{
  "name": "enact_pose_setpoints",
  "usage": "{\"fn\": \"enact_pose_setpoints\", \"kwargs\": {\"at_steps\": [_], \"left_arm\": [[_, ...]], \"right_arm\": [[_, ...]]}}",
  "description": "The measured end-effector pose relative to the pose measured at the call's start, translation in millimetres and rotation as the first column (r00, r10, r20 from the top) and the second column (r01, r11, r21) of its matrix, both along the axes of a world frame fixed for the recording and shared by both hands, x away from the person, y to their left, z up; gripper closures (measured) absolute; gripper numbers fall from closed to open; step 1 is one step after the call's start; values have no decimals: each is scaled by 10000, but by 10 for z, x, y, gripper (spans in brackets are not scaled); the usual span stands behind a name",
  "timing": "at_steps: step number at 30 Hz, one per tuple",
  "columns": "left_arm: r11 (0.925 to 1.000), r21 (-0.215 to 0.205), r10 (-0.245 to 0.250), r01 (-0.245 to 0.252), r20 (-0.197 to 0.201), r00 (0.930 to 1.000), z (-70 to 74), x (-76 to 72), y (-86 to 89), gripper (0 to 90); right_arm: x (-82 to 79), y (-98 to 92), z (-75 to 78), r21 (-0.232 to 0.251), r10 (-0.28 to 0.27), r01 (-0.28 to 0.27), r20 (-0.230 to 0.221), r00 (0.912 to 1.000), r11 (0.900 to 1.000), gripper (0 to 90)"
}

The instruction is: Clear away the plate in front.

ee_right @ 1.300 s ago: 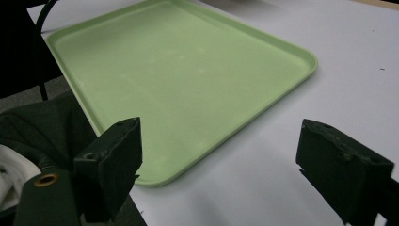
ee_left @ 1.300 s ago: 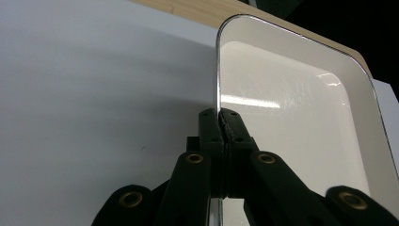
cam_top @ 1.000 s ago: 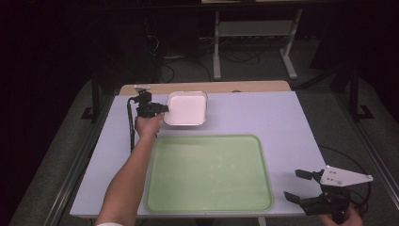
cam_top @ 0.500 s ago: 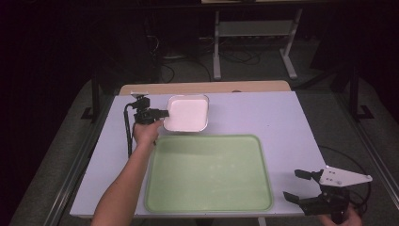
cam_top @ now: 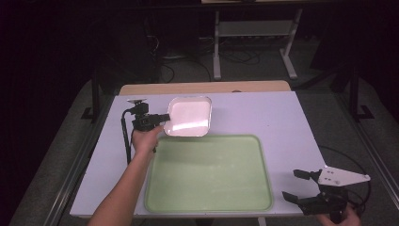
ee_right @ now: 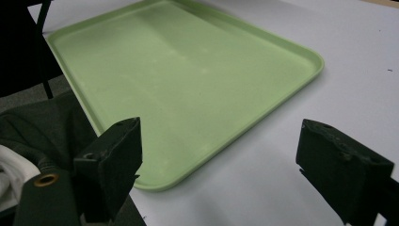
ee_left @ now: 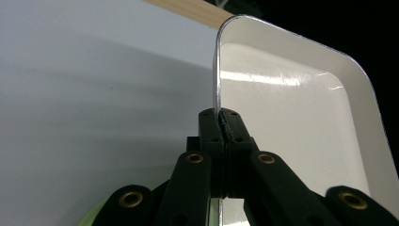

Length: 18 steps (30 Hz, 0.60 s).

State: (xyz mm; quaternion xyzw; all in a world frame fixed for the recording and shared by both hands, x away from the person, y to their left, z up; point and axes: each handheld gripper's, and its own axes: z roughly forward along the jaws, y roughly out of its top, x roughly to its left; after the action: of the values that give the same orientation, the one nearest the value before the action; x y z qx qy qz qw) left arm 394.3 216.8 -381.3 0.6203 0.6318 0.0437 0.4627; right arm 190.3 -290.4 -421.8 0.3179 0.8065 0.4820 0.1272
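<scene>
A white square dish (cam_top: 189, 116) hangs just above the table, behind the far left corner of the light green tray (cam_top: 209, 173). My left gripper (cam_top: 164, 117) is shut on the dish's left rim. In the left gripper view the jaws pinch the thin rim (ee_left: 217, 94) of the white dish (ee_left: 301, 122), which is held up on edge. My right gripper (cam_top: 294, 186) rests at the table's near right corner, open and empty. In the right gripper view its fingertips (ee_right: 113, 155) stand wide apart over the bare table, facing the green tray (ee_right: 188, 80).
The pale lilac table top (cam_top: 277, 117) has a wooden strip (cam_top: 202, 87) along its far edge. A metal stand (cam_top: 254, 33) and cables lie on the dark floor behind. The left gripper's cable (cam_top: 126, 136) trails down beside the forearm (cam_top: 127, 188).
My left gripper has carried the white dish nearer, toward the tray's far edge, and the dish has tilted so its inside faces up more. The right gripper has stayed in place.
</scene>
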Motion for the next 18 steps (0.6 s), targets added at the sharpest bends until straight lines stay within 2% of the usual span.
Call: {"fn": "enact_pose_setpoints", "kwargs": {"at_steps": [9,14,18], "left_arm": [[9999,113,-99,99,4,10000,36,-161,3,890],[10000,39,35,-35,-47,10000,6,-320,13,890],[9998,145,118,-115,-194,9997,-33,-416,13,890]], "right_arm": [[1,22,-14,-38,-4,3,-72,10000,10000,140],[2,33,-20,-31,15,-15,-74,10000,10000,140],[3,36,-19,-26,10,-10,-75,10000,10000,140]]}}
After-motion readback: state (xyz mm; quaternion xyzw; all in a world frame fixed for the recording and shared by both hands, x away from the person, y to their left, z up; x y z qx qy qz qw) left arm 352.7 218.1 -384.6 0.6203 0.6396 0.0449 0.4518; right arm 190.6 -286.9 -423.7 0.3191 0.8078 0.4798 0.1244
